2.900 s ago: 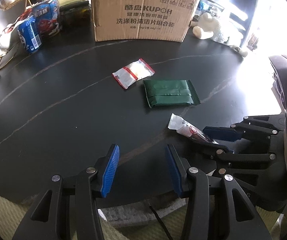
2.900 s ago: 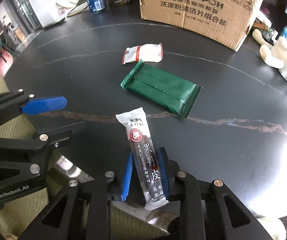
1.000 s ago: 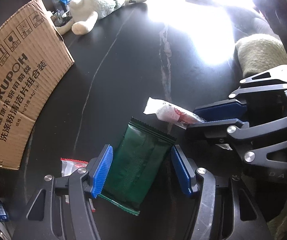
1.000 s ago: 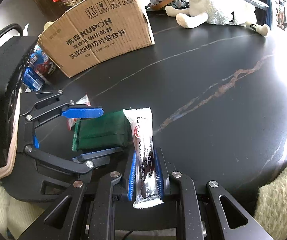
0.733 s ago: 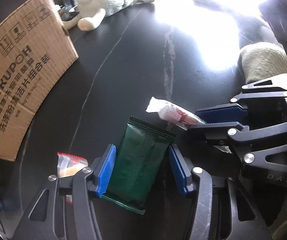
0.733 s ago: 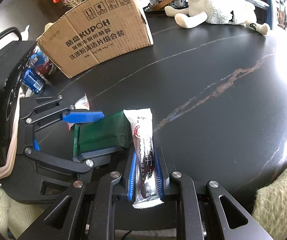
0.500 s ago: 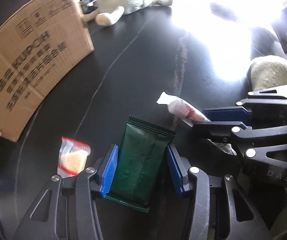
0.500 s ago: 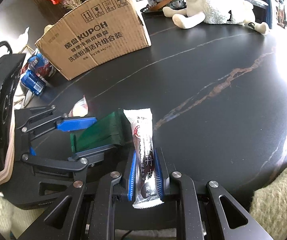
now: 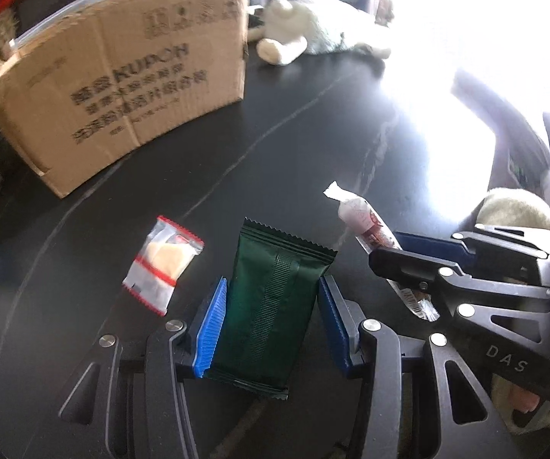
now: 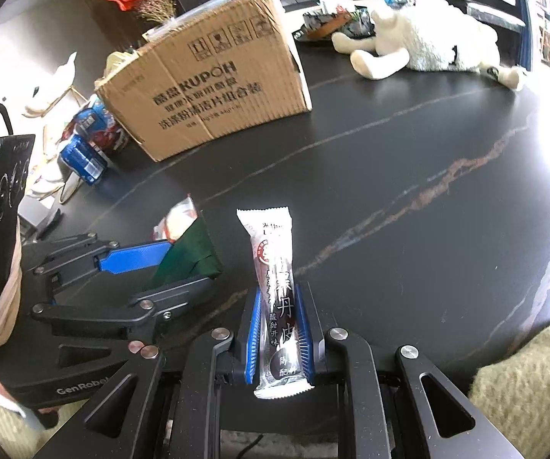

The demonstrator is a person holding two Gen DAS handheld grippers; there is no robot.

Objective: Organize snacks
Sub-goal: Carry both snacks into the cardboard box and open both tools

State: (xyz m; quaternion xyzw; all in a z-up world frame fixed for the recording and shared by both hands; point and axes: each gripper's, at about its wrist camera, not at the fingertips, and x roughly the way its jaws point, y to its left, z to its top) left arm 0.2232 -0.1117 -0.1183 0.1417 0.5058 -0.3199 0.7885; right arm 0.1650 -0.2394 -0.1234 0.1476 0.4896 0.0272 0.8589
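My left gripper [image 9: 273, 325] is shut on a dark green snack packet [image 9: 275, 298] and holds it lifted off the black table; the packet also shows in the right wrist view [image 10: 186, 256]. My right gripper [image 10: 279, 334] is shut on a long white and dark fruit-leather stick [image 10: 276, 290], which also shows in the left wrist view [image 9: 366, 225]. A small clear packet with red stripes [image 9: 164, 264] lies on the table left of the green packet. The open cardboard box [image 9: 121, 76] stands at the back.
A white plush toy [image 10: 428, 46] lies at the back right. Blue cans and snack boxes [image 10: 91, 137] stand left of the box. A woolly cushion [image 10: 523, 390] sits by the table's near edge. The black marbled table [image 10: 408, 176] stretches to the right.
My left gripper closed on the green packet, raised it and swung toward the box. My right gripper kept holding the stick and barely moved.
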